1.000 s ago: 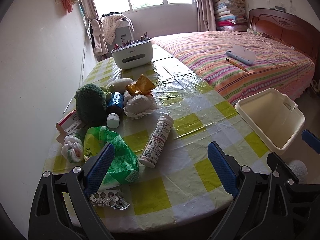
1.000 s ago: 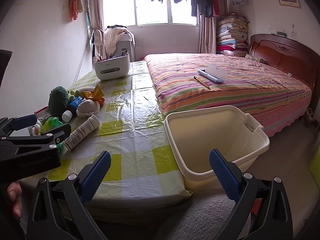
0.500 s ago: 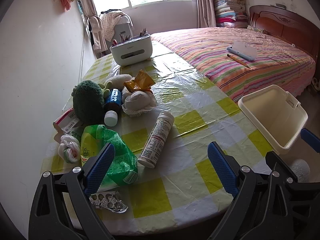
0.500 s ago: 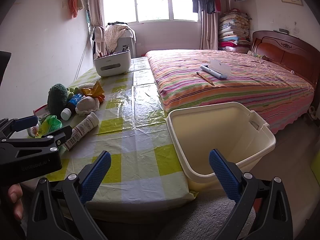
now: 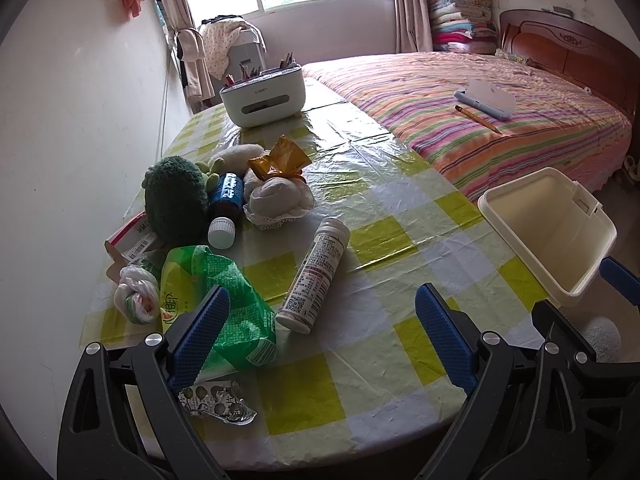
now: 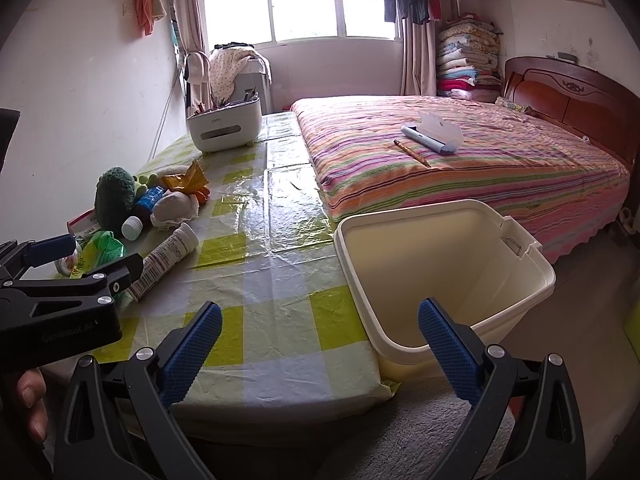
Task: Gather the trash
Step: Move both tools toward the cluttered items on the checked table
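Blister pack [image 5: 218, 400] partly hidden behind the left fingers [image 5: 198, 336]. Carton [image 5: 132, 236] largely covered by the broccoli plush [image 5: 176, 198]; its print is unreadable.

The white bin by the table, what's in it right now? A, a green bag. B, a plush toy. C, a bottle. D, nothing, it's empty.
D: the bin shows only its bare cream interior, while the green bag, bottle and plush toy all lie on the table.
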